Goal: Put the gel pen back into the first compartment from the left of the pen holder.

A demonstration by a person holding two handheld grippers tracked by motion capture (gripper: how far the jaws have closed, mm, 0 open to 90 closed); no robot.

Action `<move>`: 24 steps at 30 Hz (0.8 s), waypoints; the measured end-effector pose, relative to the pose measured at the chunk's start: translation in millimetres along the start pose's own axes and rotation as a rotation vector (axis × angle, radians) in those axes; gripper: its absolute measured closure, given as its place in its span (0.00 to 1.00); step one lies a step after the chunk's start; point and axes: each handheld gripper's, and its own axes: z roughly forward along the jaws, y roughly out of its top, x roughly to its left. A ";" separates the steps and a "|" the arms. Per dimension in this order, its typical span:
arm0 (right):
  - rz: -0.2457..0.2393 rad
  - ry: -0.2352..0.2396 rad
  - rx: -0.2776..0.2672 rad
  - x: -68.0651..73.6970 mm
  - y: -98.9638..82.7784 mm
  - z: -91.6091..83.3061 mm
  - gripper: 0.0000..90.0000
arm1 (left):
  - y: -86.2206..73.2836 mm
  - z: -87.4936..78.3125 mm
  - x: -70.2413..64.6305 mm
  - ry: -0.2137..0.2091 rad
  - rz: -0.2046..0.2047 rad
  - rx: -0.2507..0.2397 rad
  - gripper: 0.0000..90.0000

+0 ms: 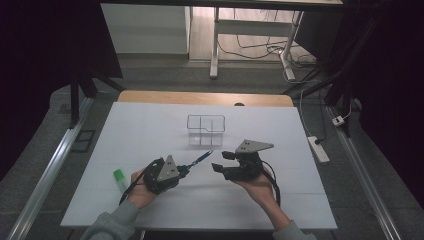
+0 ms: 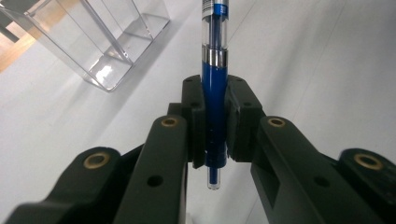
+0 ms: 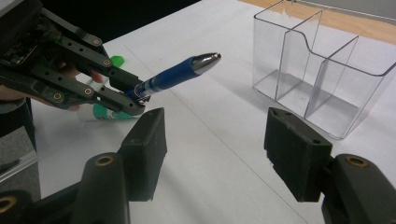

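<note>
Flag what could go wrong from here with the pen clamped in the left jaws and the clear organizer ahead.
1. The left gripper clamps the blue pen near its rear end, so most of its length sticks out unsupported; it may pivot or slip.
2. The clear organizer is light-looking with narrow compartments; a misaimed tip could hit a divider and push it.
3. The open right gripper sits close to the pen tip and could bump it.

The pen (image 2: 214,93) runs off the top of the left gripper view. The left gripper (image 3: 133,100) covers most of the green-capped tube (image 3: 105,113) in the right gripper view.
</note>
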 end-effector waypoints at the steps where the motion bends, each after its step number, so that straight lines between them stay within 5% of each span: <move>1: 0.002 0.003 -0.006 0.4 -0.5 0.7 0.43 | 0.2 0.0 -0.4 -0.001 -0.001 -0.005 0.88; 18: -0.001 0.045 -0.038 8.9 -2.2 7.7 0.44 | 6.0 7.6 -15.4 -0.040 0.039 -0.020 0.88; 24: -0.005 0.077 -0.039 12.1 -2.2 9.5 0.58 | 6.3 11.2 -20.1 -0.049 0.060 -0.013 0.87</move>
